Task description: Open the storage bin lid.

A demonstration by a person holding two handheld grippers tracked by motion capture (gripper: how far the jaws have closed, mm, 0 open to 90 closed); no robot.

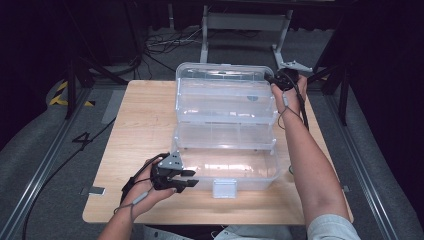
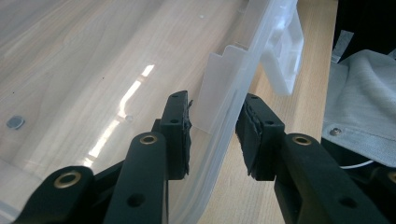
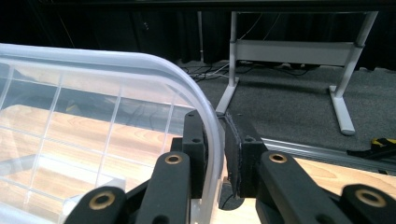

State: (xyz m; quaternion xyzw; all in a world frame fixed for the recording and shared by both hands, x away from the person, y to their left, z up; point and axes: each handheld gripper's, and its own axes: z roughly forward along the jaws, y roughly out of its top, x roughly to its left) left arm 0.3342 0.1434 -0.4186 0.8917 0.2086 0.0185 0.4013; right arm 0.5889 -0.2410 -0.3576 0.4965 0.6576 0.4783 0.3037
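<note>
Up close, right gripper [image 3: 215, 154] fingers pinch lid [image 3: 93, 60] rim; left gripper [image 2: 212, 135] fingers straddle box [image 2: 243, 84] wall, untouching.

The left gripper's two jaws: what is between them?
In the left gripper view, the clear box's front wall stands between the left gripper's jaws. The pads sit on either side of it, with gaps showing.
</note>
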